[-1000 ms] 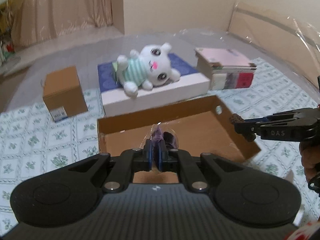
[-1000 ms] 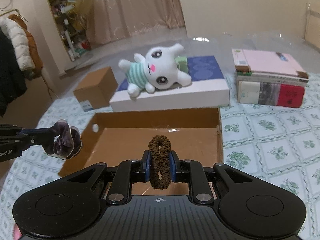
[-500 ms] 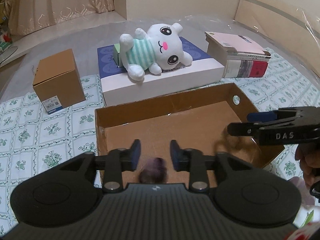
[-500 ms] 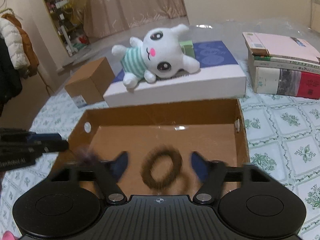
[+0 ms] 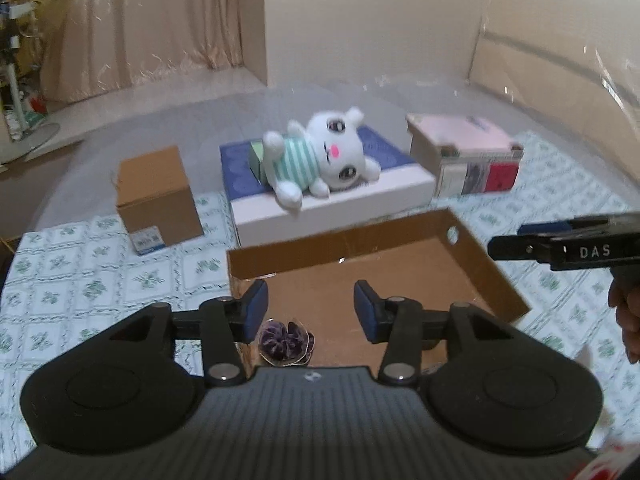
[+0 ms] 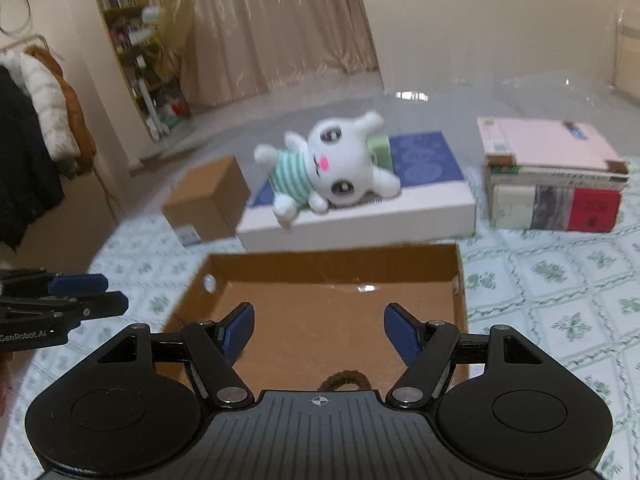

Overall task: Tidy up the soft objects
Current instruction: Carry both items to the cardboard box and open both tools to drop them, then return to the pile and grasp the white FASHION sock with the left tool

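Note:
A shallow open cardboard tray [image 5: 476,258] [image 6: 332,260] lies on the table before both grippers. A purple scrunchie [image 5: 286,338] lies in its near left part, below my open, empty left gripper [image 5: 311,310]. A brown scrunchie [image 6: 346,380] lies on the tray floor, partly hidden by my open, empty right gripper [image 6: 319,330]. Each gripper shows from the side in the other's view: the right one [image 5: 496,246] and the left one [image 6: 116,294]. A white plush bunny in a striped shirt [image 5: 320,160] [image 6: 328,172] lies on a white and blue box [image 5: 340,204] behind the tray.
A small closed cardboard box [image 5: 158,198] [image 6: 208,200] stands at the back left. A stack of books [image 5: 468,160] [image 6: 556,176] stands at the back right. A floral cloth [image 5: 80,276] covers the table. Coats [image 6: 36,120] hang at the far left.
Both grippers opened and dropped their scrunchies into the tray: purple from the left, brown from the right. Both have since lifted and pulled back.

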`<state>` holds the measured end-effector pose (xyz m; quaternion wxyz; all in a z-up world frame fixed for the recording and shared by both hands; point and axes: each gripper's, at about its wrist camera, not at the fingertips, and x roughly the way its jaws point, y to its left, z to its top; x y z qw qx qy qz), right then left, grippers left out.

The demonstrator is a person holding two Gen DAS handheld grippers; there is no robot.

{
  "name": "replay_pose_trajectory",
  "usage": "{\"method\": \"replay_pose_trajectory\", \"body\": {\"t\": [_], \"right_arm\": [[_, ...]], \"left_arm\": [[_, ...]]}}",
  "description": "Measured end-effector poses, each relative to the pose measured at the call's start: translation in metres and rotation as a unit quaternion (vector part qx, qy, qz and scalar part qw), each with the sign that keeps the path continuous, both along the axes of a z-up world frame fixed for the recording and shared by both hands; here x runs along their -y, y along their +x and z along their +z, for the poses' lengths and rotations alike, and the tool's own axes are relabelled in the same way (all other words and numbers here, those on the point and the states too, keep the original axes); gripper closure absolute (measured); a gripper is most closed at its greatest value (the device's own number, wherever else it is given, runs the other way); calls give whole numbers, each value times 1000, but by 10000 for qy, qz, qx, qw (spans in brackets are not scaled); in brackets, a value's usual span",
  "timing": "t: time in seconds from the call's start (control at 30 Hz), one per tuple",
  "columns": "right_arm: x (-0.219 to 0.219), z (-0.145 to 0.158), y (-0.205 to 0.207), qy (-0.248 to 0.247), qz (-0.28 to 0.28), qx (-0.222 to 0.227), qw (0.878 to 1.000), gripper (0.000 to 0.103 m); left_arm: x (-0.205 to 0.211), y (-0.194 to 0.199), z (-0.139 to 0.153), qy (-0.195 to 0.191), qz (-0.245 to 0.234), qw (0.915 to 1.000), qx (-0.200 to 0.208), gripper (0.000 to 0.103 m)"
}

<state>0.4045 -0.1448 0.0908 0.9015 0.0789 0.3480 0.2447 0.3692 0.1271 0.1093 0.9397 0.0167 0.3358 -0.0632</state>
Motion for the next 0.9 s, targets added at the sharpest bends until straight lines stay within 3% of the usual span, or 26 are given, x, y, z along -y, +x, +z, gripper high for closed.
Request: {"method": "replay_pose_trajectory", "body": {"t": [0.3, 0.47, 0.63, 0.9], "right_arm": [[33, 57, -81, 234, -148, 521, 9983, 31], [48, 72, -124, 387, -205, 631, 9970, 31], [59, 71, -161, 467, -232, 644, 9966, 31], [75, 42, -222, 576, -281, 543, 9965, 31]], "left_arm": [[-2, -90, 50, -125, 461, 9975, 511, 32], [8, -139, 58, -13, 553, 9961, 688, 27], [13, -184, 55, -160, 700, 9937, 861, 24], [16, -252, 40, -401, 1084, 9876, 1060, 16]]}}
